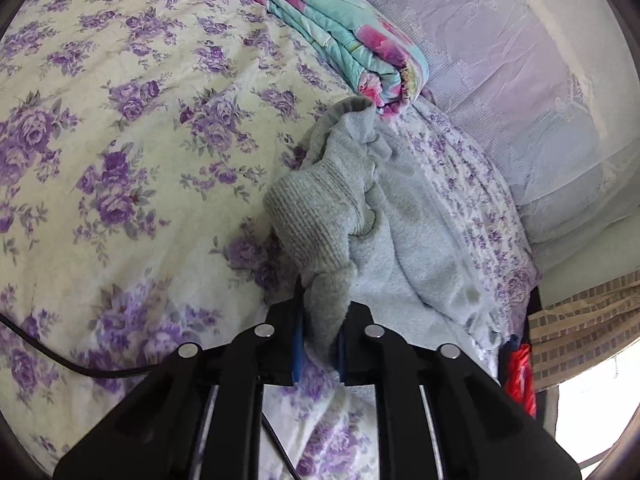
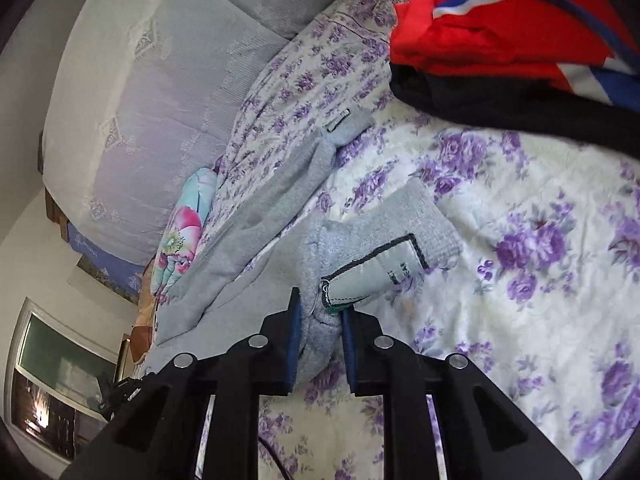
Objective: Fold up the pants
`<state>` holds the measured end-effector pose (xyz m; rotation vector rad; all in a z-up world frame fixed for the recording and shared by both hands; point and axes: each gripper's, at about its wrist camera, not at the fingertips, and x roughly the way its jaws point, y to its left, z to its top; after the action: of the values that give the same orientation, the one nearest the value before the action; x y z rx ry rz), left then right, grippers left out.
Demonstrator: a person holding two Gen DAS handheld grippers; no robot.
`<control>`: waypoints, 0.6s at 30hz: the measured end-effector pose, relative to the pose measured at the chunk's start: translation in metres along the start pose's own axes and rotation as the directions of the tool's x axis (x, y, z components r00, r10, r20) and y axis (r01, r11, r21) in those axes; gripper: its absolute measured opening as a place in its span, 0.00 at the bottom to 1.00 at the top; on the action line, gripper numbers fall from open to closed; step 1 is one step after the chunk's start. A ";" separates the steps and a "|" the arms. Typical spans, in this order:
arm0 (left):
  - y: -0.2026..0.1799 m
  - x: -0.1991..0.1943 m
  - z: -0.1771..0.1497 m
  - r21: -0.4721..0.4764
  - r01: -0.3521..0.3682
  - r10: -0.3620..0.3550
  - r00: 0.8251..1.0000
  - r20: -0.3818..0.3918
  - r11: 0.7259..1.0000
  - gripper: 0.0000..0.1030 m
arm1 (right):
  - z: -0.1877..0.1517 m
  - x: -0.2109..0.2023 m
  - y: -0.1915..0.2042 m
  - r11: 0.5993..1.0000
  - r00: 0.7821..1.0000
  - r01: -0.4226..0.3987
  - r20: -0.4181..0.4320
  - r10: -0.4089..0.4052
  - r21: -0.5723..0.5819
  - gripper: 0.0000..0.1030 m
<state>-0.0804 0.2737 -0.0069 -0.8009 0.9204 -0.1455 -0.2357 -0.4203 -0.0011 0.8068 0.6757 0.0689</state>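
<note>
The grey knitted fleece-lined pants (image 1: 320,200) are lying stretched out on the bed covered with a cream sheet printed with purple roses (image 1: 120,120), right up along its far edge where a small-flowered purple quilt (image 1: 460,184) is bunched. One ribbed cuff end is pinched tight between the blue pads of the left gripper (image 1: 320,344), and the fuzzy pale lining is seen turned outward beside it. In the right wrist view, the other end of the pants (image 2: 256,240) is clamped in the right gripper (image 2: 320,340), fingers squeezed onto a wad of grey fabric, with a grey sewn-on label edged in black (image 2: 376,276) sticking out just past the fingertips. The rest of the garment is draped off toward the quilt.

Further out, a folded turquoise blanket with pink flowers (image 1: 340,36) is parked at the far edge, touching the tip of the pants. A pale lilac lace-covered headboard or cushion (image 1: 500,60) is seen behind that. A red jacket with blue and white stripes (image 2: 500,28) is lying on top of something black near the corner of the bed, well apart from the pants.
</note>
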 end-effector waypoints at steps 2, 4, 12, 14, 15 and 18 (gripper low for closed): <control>0.001 -0.014 -0.005 -0.018 0.040 -0.040 0.999 -0.008 0.999 0.10 | -0.001 -0.013 0.000 1.000 1.000 0.018 -0.002 -0.018 -0.015 0.17; 0.002 -0.022 -0.013 -0.006 0.037 -0.038 0.999 -0.013 0.999 0.11 | -0.005 -0.013 -0.007 0.999 0.998 0.041 -0.039 -0.042 -0.014 0.17; 0.017 -0.010 -0.028 0.057 -0.108 0.108 0.994 0.000 0.993 0.38 | -0.020 -0.002 -0.027 0.991 0.983 0.136 -0.125 -0.136 -0.014 0.36; 0.017 -0.027 -0.029 0.066 -0.157 0.153 0.986 0.059 0.985 0.46 | -0.014 -0.021 -0.025 0.976 0.974 0.215 -0.067 -0.217 -0.037 0.40; 0.016 -0.033 -0.031 0.079 -0.174 0.169 0.983 0.074 0.982 0.47 | -0.011 -0.033 -0.025 0.968 0.968 0.249 -0.025 -0.250 -0.030 0.41; 0.003 -0.043 -0.036 0.123 -0.214 0.198 0.972 0.125 0.969 0.47 | -0.004 -0.054 -0.017 0.960 0.956 0.277 0.106 -0.272 -0.039 0.42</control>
<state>-0.1349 0.2742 0.0065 -0.5769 0.8719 0.0188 -0.2843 -0.4457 0.0143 0.6539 0.6832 -0.2041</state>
